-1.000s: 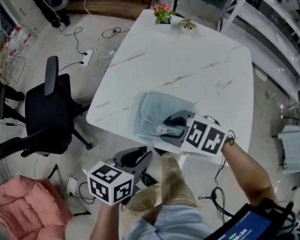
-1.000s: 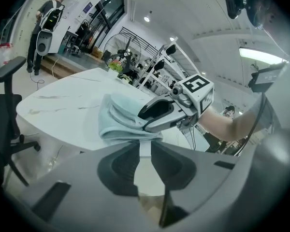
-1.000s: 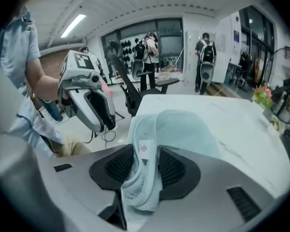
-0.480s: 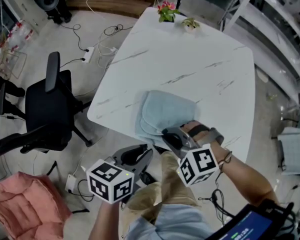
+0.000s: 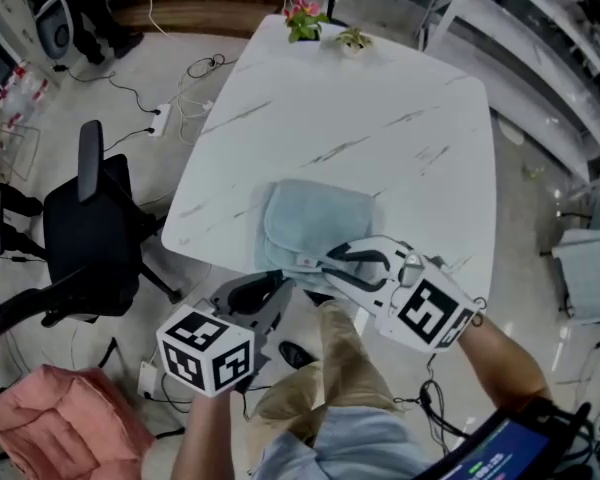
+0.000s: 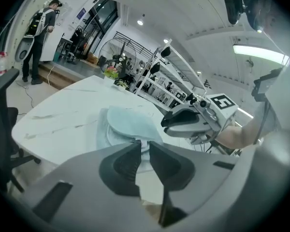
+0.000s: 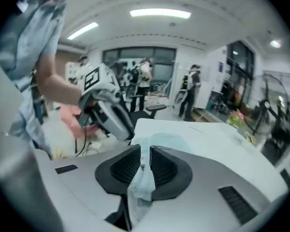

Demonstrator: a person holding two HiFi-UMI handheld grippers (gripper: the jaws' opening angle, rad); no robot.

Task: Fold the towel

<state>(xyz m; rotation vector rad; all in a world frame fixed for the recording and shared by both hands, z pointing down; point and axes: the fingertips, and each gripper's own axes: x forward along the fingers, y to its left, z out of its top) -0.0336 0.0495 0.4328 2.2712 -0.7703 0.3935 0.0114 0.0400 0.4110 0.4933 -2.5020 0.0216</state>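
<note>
A white marbled bench (image 5: 380,118) stands on a grey floor (image 5: 180,158), with a black chair (image 5: 85,228) at its left and two plants (image 5: 302,18) at its far edge. The pale blue towel (image 5: 315,223) lies at the near edge. The right tool (image 5: 335,265), jaws easing open, pinches a towel fold. The left tool (image 5: 272,293) is closing, its jaws still narrowly parted, just beside the towel.

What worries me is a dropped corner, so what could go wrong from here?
1. The right gripper holds a fold of the pale blue cloth towel between its jaws, which are opening; it could slip out.
2. The left gripper is closing its jaws with nothing clearly between them and may miss the towel's near edge.
3. The towel lies by the near edge of the white marble-patterned table; a tug might drag it off.
</note>
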